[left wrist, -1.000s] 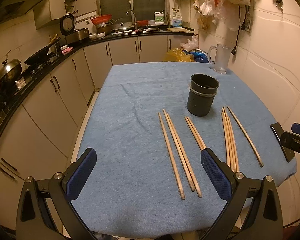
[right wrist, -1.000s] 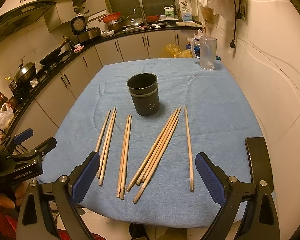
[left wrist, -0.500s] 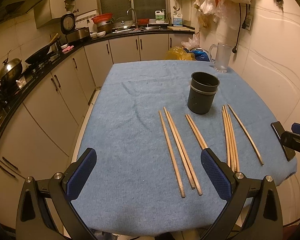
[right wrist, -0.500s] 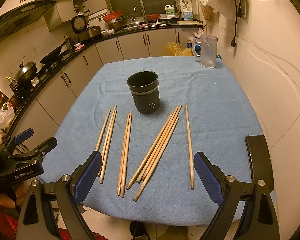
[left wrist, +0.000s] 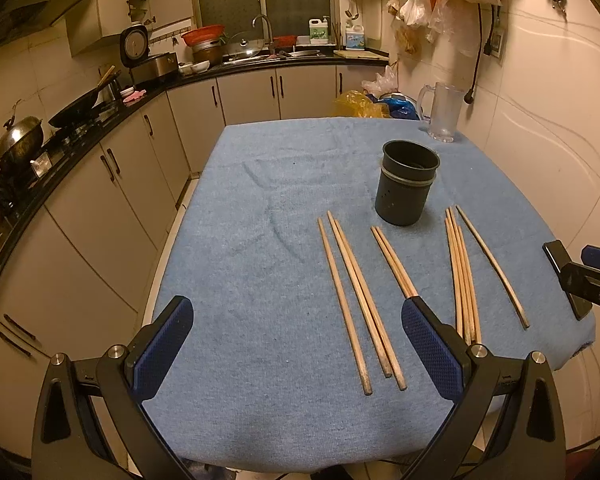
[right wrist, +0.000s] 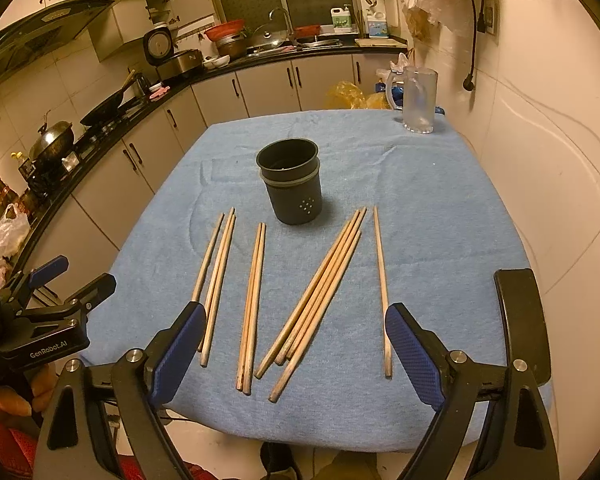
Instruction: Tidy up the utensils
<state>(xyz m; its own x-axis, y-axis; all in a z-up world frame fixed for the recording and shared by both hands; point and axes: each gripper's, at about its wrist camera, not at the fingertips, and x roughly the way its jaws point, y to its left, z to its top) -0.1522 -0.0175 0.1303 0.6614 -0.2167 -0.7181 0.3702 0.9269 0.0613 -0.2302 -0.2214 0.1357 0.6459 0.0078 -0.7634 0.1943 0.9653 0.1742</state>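
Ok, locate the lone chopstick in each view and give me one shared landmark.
Left wrist: the lone chopstick lies far right on the cloth, right of the bundle of four.
Right wrist: it lies right of centre, running toward the right jaw's pad.
Landmark: the black holder, upright beyond the chopsticks.

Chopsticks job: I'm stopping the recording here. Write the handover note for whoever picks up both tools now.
Left tool: open, empty, above the near table edge.
Right tool: open, empty, same.
Holder: upright mid-table on the blue cloth, nothing seen inside.
Chopsticks: all flat on the cloth in loose groups in front of the holder.
Done: nothing.
Left: put every chopstick in the holder.
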